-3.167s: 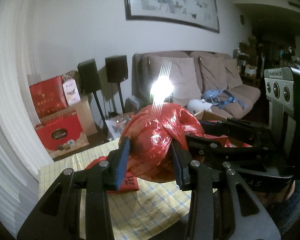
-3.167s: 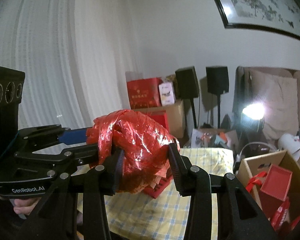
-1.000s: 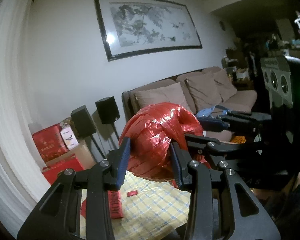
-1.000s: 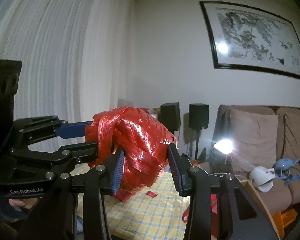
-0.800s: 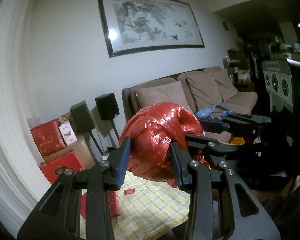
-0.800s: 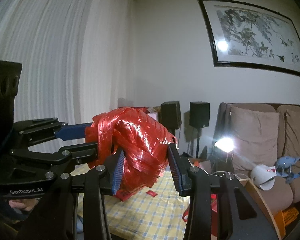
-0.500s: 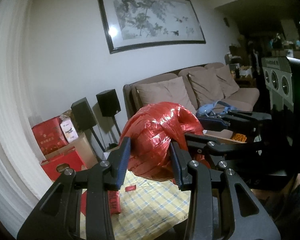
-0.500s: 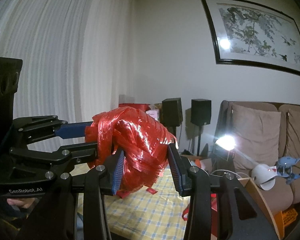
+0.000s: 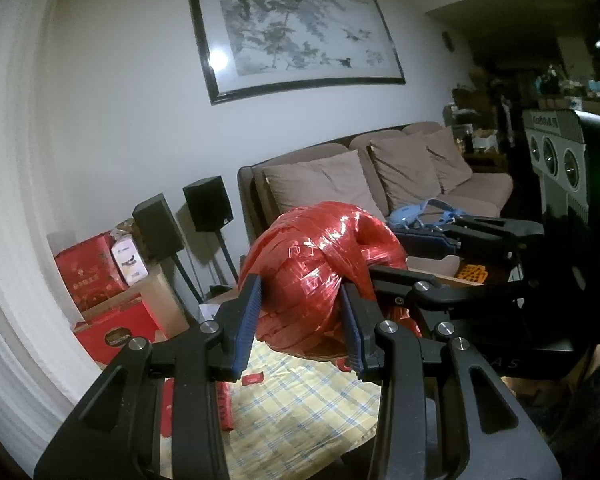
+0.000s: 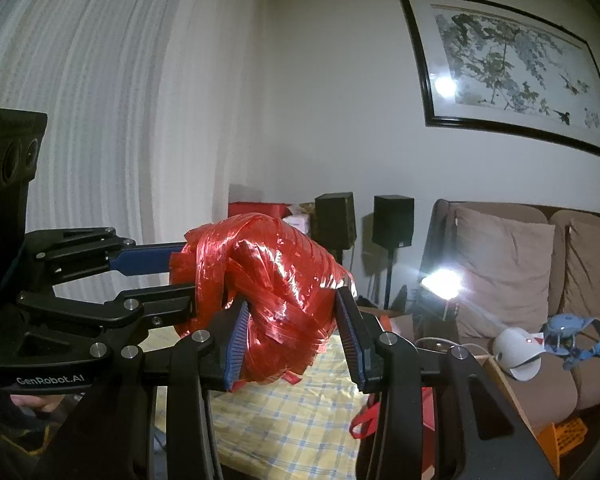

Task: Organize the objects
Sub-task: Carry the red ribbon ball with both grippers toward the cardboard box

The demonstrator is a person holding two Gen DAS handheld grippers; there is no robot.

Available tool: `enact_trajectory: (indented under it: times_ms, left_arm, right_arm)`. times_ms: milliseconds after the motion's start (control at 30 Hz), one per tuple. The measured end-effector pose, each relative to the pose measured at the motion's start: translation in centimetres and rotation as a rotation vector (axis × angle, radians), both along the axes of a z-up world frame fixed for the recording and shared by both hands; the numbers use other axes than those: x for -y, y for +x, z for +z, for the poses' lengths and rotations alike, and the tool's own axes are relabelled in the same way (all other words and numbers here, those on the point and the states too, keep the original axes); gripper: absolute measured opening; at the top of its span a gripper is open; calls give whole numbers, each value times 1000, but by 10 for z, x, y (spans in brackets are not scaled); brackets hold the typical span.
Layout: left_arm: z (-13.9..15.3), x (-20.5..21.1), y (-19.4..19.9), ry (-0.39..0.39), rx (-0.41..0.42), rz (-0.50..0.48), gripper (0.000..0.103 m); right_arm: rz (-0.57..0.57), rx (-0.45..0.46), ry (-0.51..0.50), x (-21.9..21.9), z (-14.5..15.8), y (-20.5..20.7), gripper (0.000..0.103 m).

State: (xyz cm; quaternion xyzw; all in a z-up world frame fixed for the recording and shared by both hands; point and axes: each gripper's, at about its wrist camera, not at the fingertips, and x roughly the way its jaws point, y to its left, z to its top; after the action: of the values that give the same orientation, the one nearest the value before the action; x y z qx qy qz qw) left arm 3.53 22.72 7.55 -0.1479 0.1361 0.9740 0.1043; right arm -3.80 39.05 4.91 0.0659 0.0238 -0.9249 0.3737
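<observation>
Both grippers tilted up since the earlier frame: bench mostly dropped from view, framed painting [image 9: 296, 36] now visible. Left gripper [image 9: 300, 316] and right gripper [image 10: 290, 330] each part-open, clamped on the same red ribbon ball [image 9: 320, 276] (crinkled foil strips), from crossing directions. Ball held in the air above the yellow-checked bench [image 9: 300, 412]. Sofa [image 9: 380, 176] behind.
</observation>
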Motion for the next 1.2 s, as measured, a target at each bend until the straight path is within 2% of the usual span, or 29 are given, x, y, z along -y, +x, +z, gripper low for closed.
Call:
enact_trajectory:
  times_ms: [300,1200]
  left_arm:
    - [1,-5,-12,8,29,-20,36]
    - [1,-33,-32,-22,34,-78,36]
  right_arm:
    - [-25,18,-1,-7,0,-6,42]
    - [-88,37,4,-29,1,-23,42]
